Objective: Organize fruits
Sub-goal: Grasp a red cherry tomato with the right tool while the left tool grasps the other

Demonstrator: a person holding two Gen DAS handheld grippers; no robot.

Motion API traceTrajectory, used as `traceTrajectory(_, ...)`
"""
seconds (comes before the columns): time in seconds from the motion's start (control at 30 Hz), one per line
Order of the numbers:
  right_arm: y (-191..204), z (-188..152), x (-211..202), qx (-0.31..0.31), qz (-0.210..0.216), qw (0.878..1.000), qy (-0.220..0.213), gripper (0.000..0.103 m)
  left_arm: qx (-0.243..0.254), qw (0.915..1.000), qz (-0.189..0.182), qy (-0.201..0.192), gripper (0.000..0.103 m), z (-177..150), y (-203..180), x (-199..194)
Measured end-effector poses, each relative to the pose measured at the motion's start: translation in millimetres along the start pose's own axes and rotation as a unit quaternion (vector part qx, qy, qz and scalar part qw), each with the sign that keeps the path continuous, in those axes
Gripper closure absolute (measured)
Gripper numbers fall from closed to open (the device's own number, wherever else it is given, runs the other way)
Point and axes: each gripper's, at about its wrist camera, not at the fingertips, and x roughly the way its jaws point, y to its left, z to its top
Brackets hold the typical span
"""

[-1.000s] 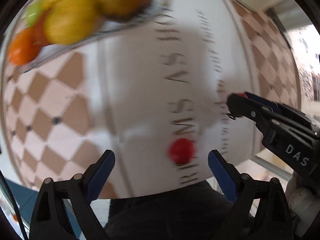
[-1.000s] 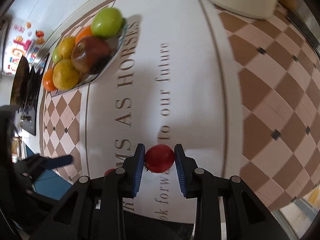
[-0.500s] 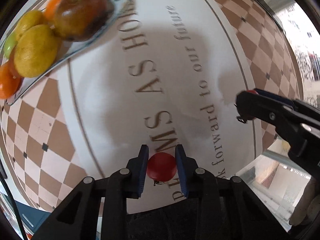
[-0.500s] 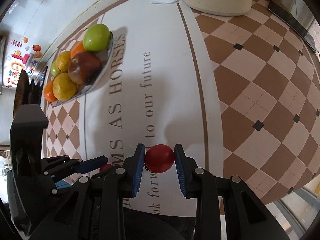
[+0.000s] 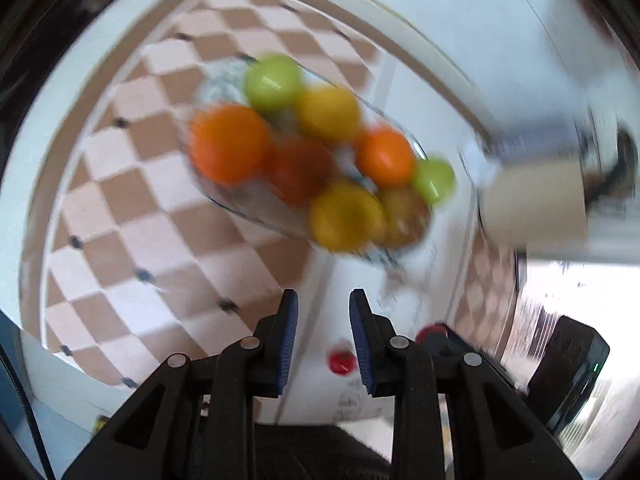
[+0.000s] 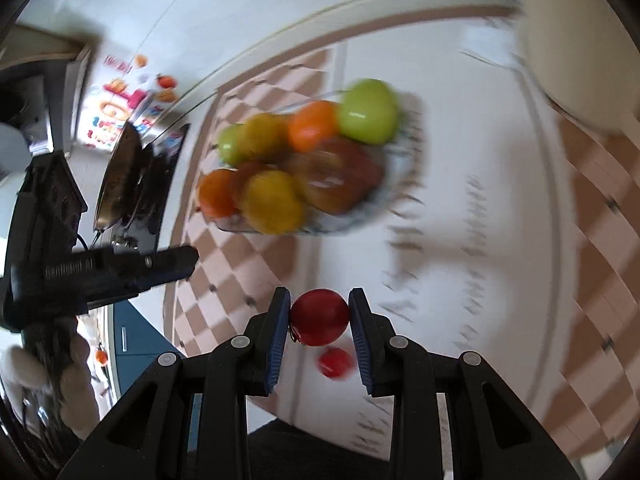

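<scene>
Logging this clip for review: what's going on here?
A person holds tongs in each hand above a table. The right tongs grip a small red fruit; the left tongs are shut on nothing. A second red fruit lies on the table below, and a glass dish of fruit sits ahead.

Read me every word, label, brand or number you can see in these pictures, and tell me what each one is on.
No text can be read with certainty.
Grey lettering on the white tablecloth: smeared by motion, unreadable.
Raised lettering along the side of the left tongs: too blurred to read.
Colourful stickers in the background: too blurred to tell any words.
</scene>
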Motion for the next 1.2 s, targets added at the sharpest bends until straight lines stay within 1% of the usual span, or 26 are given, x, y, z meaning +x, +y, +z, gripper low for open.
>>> traceTrajectory(0.03,9,6,5,-0.003,0.003,1.000,-0.001,0.070,0.001,1.0000,0.000,-0.003,0.079,7,5,0)
traceTrajectory(0.1,20,11,8,0.006,0.002,1.000,-0.006,0.070,0.020,0.9998,0.008,0.002,0.078,14,11,-1)
traceTrajectory(0.13,24,12,6,0.010,-0.003,1.000,-0.012,0.070,0.035,0.9992,0.013,0.009,0.075,12,10,2)
traceTrajectory(0.17,26,11,5,0.013,-0.010,1.000,-0.018,0.070,0.058,0.9980,0.013,0.021,0.072,8,6,8)
traceTrajectory(0.2,26,9,1,0.017,-0.023,0.999,-0.025,0.070,0.080,0.9959,0.018,0.037,0.065,3,0,18)
traceTrajectory(0.23,23,5,-2,0.025,-0.037,0.999,-0.031,0.070,0.100,0.9935,0.018,0.052,0.062,-1,-6,29)
traceTrajectory(0.27,17,0,-6,0.039,-0.049,0.997,-0.035,0.070,0.114,0.9912,0.012,0.066,0.062,-6,-16,41)
traceTrajectory(0.37,-6,-16,-14,0.085,-0.075,0.993,-0.042,0.070,0.163,0.9793,0.010,0.120,0.062,-22,-42,77)
traceTrajectory(0.4,-12,-19,-15,0.096,-0.081,0.991,-0.044,0.070,0.175,0.9761,0.013,0.128,0.062,-26,-46,82)
traceTrajectory(0.43,-21,-26,-20,0.112,-0.088,0.989,-0.048,0.070,0.196,0.9705,0.025,0.139,0.062,-33,-54,92)
traceTrajectory(0.53,-40,-41,-28,0.145,-0.090,0.984,-0.055,0.070,0.232,0.9581,0.048,0.162,0.062,-45,-68,114)
traceTrajectory(0.67,-57,-51,-37,0.153,-0.091,0.982,-0.059,0.070,0.239,0.9508,0.058,0.188,0.062,-53,-79,137)
traceTrajectory(0.77,-62,-52,-38,0.152,-0.090,0.982,-0.061,0.070,0.263,0.9423,0.079,0.192,0.062,-60,-83,144)
traceTrajectory(0.9,-66,-51,-38,0.150,-0.083,0.983,-0.063,0.070,0.287,0.9356,0.104,0.177,0.065,-68,-88,148)
traceTrajectory(0.93,-65,-50,-38,0.145,-0.083,0.984,-0.064,0.070,0.295,0.9343,0.109,0.169,0.075,-70,-89,147)
traceTrajectory(1.0,-63,-50,-38,0.140,-0.083,0.985,-0.065,0.070,0.297,0.9342,0.108,0.166,0.075,-71,-90,147)
traceTrajectory(1.1,-61,-50,-36,0.139,-0.077,0.985,-0.065,0.070,0.281,0.9407,0.105,0.159,0.075,-69,-85,144)
traceTrajectory(1.17,-58,-50,-35,0.137,-0.072,0.986,-0.066,0.070,0.260,0.9484,0.096,0.154,0.075,-63,-78,136)
traceTrajectory(1.2,-57,-50,-35,0.136,-0.070,0.986,-0.067,0.070,0.244,0.9544,0.086,0.149,0.075,-58,-72,129)
